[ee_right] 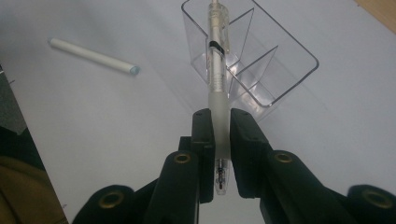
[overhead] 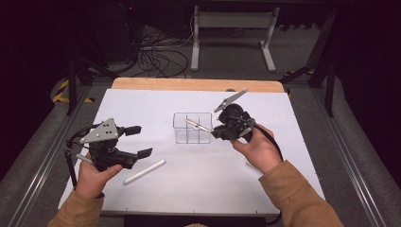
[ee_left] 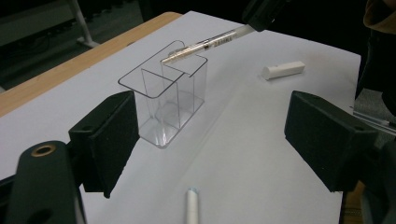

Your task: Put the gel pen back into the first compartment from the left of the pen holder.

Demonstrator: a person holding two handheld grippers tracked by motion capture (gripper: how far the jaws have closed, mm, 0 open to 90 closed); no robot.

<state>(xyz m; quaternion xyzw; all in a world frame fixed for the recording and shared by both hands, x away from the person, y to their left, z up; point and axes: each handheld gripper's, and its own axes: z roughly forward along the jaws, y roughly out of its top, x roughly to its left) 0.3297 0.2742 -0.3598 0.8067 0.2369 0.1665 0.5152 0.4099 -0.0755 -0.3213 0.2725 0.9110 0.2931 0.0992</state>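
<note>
My right tool [ee_right: 219, 154] grips the pen [ee_right: 217, 84] over the clear holder [overhead: 192, 127], left tool [overhead: 135, 142] wide open; I should tip it upright above one compartment before releasing.

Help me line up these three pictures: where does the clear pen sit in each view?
High view: clear pen centre, over the clear organizer.
Left gripper view: pen top centre.
Right gripper view: pen centre, clamped in the right gripper.
Shared landmark: the organizer.
</note>
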